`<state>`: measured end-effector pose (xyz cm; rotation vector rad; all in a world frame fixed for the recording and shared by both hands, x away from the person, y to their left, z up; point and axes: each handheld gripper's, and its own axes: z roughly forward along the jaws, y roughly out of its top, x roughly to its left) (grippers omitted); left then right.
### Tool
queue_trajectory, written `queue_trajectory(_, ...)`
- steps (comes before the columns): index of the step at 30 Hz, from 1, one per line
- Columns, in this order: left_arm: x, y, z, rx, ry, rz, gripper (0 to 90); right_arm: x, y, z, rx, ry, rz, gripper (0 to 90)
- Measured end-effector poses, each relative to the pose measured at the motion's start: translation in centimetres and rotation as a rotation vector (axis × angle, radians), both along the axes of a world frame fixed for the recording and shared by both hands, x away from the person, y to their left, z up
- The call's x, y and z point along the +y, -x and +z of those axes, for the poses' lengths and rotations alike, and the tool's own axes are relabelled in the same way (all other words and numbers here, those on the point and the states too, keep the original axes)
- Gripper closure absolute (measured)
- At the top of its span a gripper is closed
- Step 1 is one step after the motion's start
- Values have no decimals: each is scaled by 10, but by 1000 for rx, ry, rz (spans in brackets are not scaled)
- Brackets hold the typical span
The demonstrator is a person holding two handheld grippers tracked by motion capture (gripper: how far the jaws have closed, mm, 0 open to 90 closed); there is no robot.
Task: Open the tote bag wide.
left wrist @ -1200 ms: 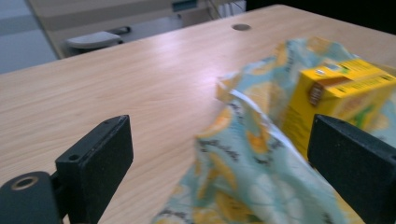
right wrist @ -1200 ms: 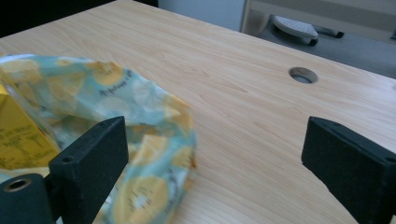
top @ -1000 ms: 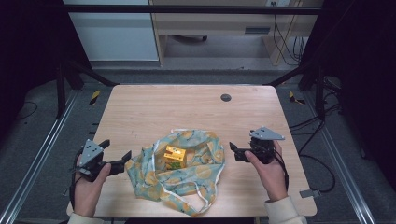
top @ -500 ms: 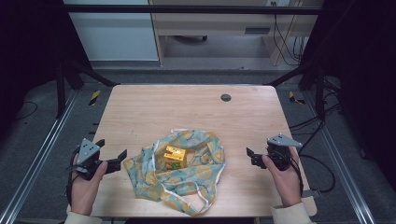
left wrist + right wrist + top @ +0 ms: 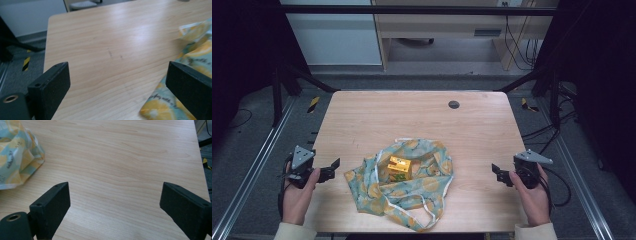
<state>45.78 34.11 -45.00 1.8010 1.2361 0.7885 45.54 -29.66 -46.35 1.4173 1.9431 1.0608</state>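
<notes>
A crumpled lemon-print fabric bag point(image 5: 404, 187) is spread near the front middle of the light wooden tabletop point(image 5: 412, 120), and a small orange-yellow carton point(image 5: 399, 168) is seen lying on the bag's middle. The left tool point(image 5: 332, 167) is held just left of the bag, jaws spread wide with nothing between them. The right tool point(image 5: 498, 173) is held well to the bag's right, likewise wide apart and empty.

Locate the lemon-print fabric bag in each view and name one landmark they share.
High view: the pale green lemon-print fabric bag lies crumpled at the table's near middle.
Left gripper view: its edge at the right side.
Right gripper view: a bulge at the upper left corner.
Shared landmark: the light wooden tabletop.
</notes>
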Motion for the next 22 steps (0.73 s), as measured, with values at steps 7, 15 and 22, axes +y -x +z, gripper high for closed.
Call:
queue_trajectory(7,1,-7,-12,107,-54,14,60,-6,0,-10,53,48,-6,105)
queue_trajectory(15,-15,-10,-22,188,-162,-24,59,1,-2,-20,98,114,29,111)
queue_trajectory(22,-25,-9,-23,198,-171,-68,59,1,-2,-20,95,131,6,122)
